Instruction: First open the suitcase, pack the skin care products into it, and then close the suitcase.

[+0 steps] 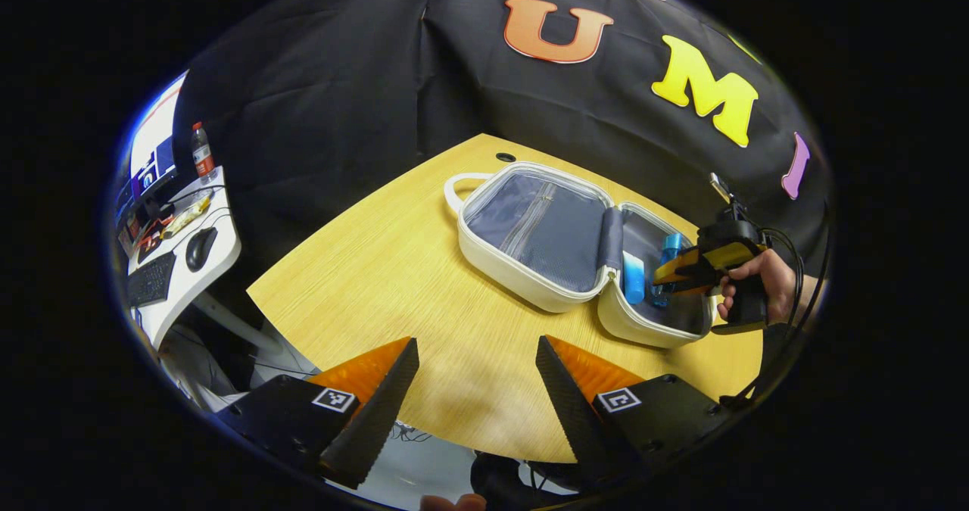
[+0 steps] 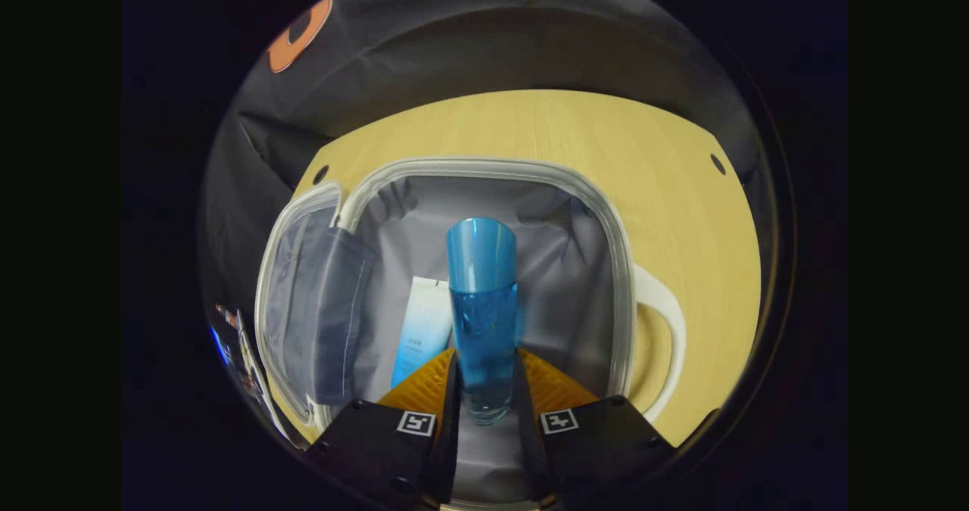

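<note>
The right gripper point(image 2: 484, 375) has its jaws pinched on a clear blue bottle point(image 2: 481, 322), pressing its lower sides and holding it with its blue cap pointing away, over the grey-lined compartment of the open white suitcase point(image 2: 484, 169). Beside the bottle, on the lining, lies a pale blue and white tube point(image 2: 421, 328). The case's other half, with its grey mesh pocket point(image 2: 327, 314), folds off to one side in the right gripper view, and a white carry handle point(image 2: 669, 329) curves out on the opposite side. In the left gripper view the left gripper point(image 1: 477, 359) hangs with jaws spread wide and holding nothing, above the near part of the light wooden bench point(image 1: 394, 269), well apart from the suitcase point(image 1: 530, 276). That view shows the case lying open flat, the tube point(image 1: 633, 278) and bottle point(image 1: 668, 257) in its far half, and a hand point(image 1: 764, 284) holding the right gripper point(image 1: 685, 269) at the compartment. A white desk point(image 1: 219, 261) with keyboard point(image 1: 151, 280), mouse point(image 1: 200, 247) and drink bottle point(image 1: 201, 151) stands beyond the bench.
</note>
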